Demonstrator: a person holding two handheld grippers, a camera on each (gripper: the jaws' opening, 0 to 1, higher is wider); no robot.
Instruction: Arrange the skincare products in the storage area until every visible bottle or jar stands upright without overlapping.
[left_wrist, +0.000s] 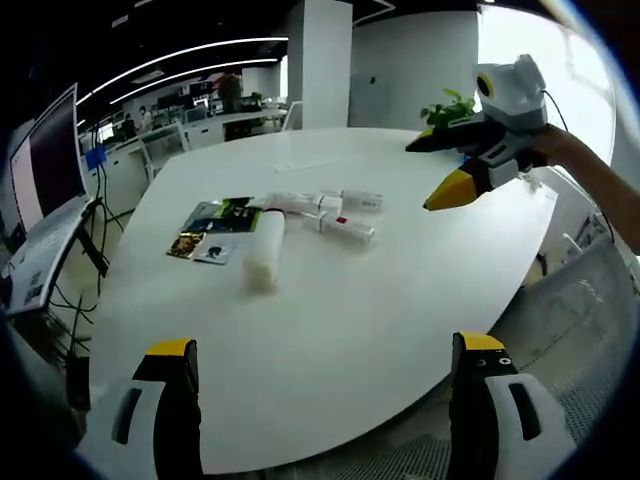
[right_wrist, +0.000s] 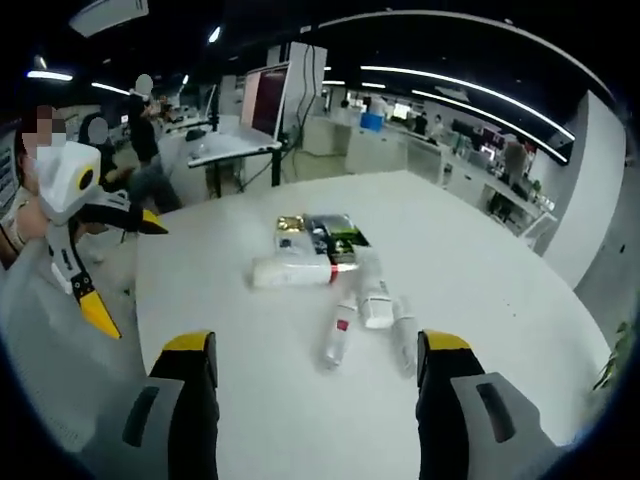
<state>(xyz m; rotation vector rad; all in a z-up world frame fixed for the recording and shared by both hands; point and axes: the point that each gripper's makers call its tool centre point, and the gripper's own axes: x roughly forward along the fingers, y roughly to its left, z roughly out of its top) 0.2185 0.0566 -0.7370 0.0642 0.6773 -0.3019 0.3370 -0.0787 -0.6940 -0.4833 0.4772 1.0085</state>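
The white table (left_wrist: 400, 300) lies bare on the near side of both grippers, so either could pass straight in. Mid-table the way is blocked by a lying white bottle (left_wrist: 264, 252), flat sachets (left_wrist: 215, 230) touching it, and small toppled tubes (right_wrist: 375, 320) (closely bunched, some touching).

We see an open office with a large white oval table (left_wrist: 330, 300), a white column (left_wrist: 320, 60), rows of desks (right_wrist: 400, 150), a monitor (left_wrist: 45, 165), a potted plant (left_wrist: 450, 108) and long ceiling light strips (right_wrist: 480, 85).
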